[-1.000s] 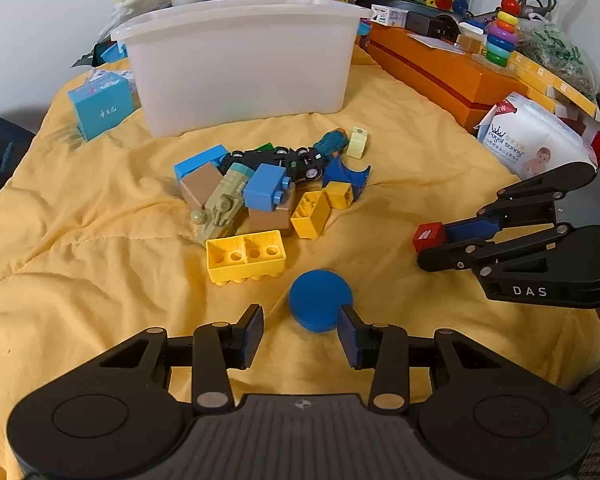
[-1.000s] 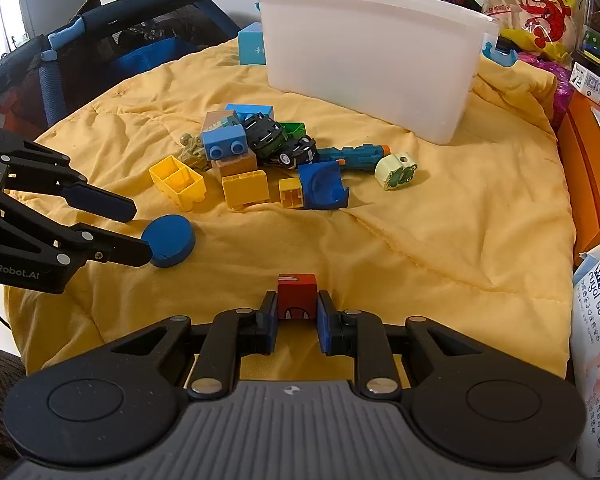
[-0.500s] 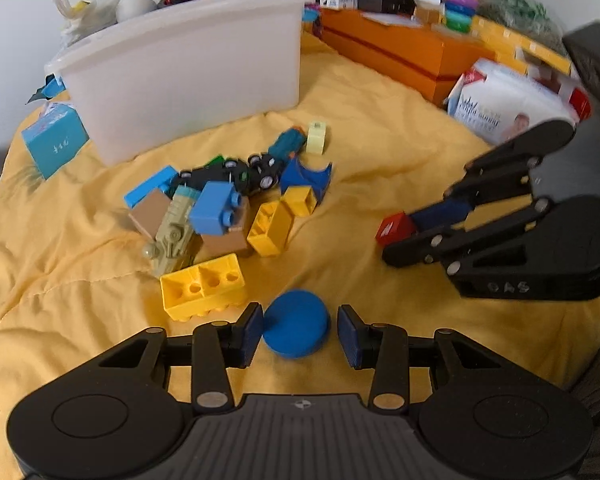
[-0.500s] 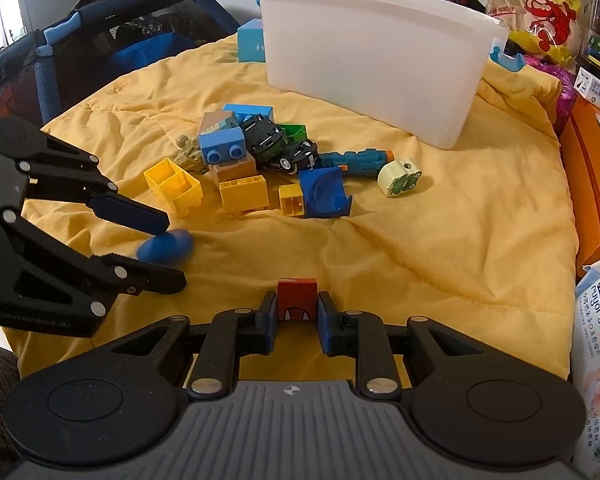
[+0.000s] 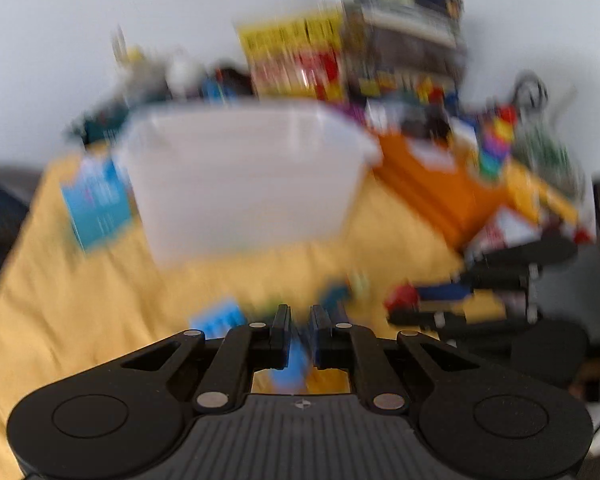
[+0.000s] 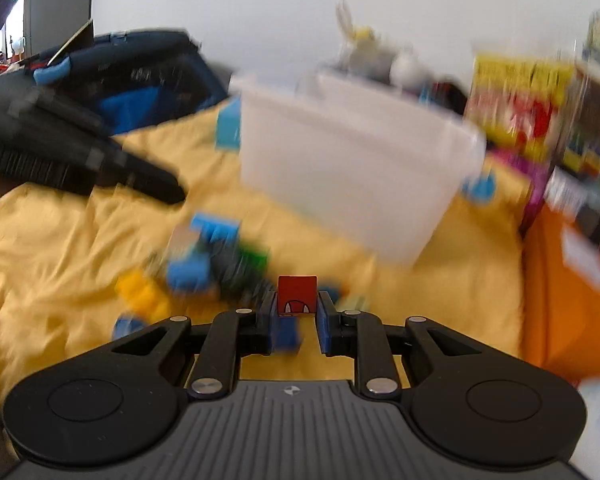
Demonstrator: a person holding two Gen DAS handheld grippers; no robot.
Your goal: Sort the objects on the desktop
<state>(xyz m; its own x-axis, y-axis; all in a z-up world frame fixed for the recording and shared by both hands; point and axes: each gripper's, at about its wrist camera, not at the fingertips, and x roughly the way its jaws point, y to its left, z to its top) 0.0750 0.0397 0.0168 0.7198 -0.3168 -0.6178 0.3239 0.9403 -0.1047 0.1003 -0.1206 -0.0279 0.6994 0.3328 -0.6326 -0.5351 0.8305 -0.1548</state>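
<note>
Both views are motion-blurred. My right gripper (image 6: pixel 297 300) is shut on a small red block (image 6: pixel 297 294) and hangs above the toy pile (image 6: pixel 204 268); the left wrist view shows this gripper (image 5: pixel 404 306) and its block (image 5: pixel 400 298) at the right. My left gripper (image 5: pixel 300 314) is raised facing the white bin (image 5: pixel 240 176), jaws almost together, with only blurred blue between them. From the right it (image 6: pixel 168 192) hangs above the cloth's left side with no disc showing. A rounded blue piece (image 6: pixel 126 326), likely the disc, lies on the cloth.
The white bin (image 6: pixel 340 168) stands at the back of the yellow cloth (image 6: pixel 60 260). An orange box (image 6: pixel 560 300) lies along the right edge, with snack packs and clutter behind. A light blue box (image 5: pixel 96 204) sits left of the bin. A dark chair is at the far left.
My left gripper has shut from open around the blue disc and risen toward the bin. My right gripper has lifted with the red block and moved over the toy pile.
</note>
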